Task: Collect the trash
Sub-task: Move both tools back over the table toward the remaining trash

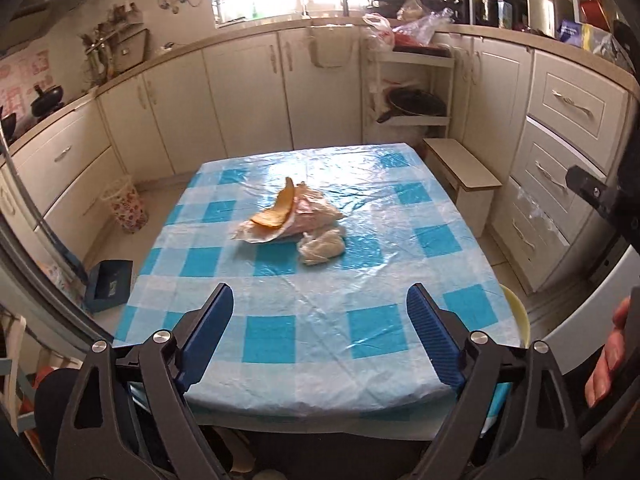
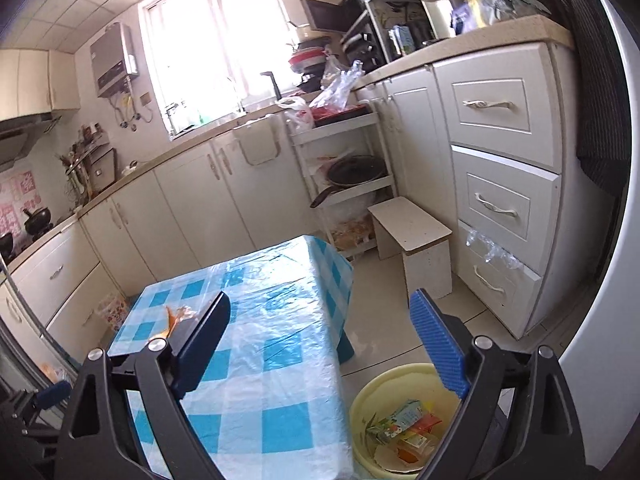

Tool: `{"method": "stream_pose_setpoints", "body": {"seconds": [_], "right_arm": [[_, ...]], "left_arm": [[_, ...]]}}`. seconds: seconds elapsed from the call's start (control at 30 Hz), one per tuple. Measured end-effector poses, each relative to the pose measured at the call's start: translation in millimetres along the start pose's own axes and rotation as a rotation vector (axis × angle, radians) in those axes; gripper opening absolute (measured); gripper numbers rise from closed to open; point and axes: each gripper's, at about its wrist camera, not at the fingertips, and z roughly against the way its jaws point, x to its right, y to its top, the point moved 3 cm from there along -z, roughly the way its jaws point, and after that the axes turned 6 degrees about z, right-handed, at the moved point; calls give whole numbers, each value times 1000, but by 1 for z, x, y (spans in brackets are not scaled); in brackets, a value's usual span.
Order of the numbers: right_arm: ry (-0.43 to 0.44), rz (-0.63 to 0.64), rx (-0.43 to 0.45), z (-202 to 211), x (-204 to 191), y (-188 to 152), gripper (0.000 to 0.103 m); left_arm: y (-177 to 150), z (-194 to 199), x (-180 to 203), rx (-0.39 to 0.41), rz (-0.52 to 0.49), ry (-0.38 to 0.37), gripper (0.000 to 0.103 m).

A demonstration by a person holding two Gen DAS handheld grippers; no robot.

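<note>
A small heap of trash lies mid-table on the blue checked tablecloth (image 1: 320, 320): an orange peel (image 1: 278, 210) on a crumpled plastic bag (image 1: 308, 216), with a wadded white wrapper (image 1: 322, 246) beside it. My left gripper (image 1: 320, 308) hangs over the table's near edge, open and empty, well short of the heap. My right gripper (image 2: 320, 318) is open and empty too, over the table's right edge. Below it on the floor stands a pale yellow basin (image 2: 400, 384) holding a juice carton (image 2: 400, 420) and other wrappers. The peel (image 2: 172, 320) peeks past the right gripper's left finger.
White cabinets run around the kitchen. A low white stool (image 1: 464, 176) stands off the table's far right corner, and a flowered bin (image 1: 124, 208) and a blue box (image 1: 110, 286) sit on the floor at left. A hand (image 1: 608, 352) shows at the right edge.
</note>
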Motion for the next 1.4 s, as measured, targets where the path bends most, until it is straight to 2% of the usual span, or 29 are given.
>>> {"method": "stream_pose_setpoints", "body": {"seconds": [0.17, 0.47, 0.67, 1.2, 1.4], "right_arm": [[33, 104, 18, 10, -48, -13, 89], [64, 211, -27, -14, -105, -29, 90], [72, 251, -40, -16, -122, -38, 90], [102, 238, -52, -17, -125, -41, 90], [109, 248, -63, -20, -129, -44, 89]], "left_arm": [[-5, 4, -46, 29, 74, 26, 87], [-16, -7, -96, 12, 189, 47, 87], [-17, -5, -99, 14, 207, 32, 87], [-19, -12, -92, 1, 183, 41, 88], [-20, -17, -98, -19, 208, 40, 88]]}}
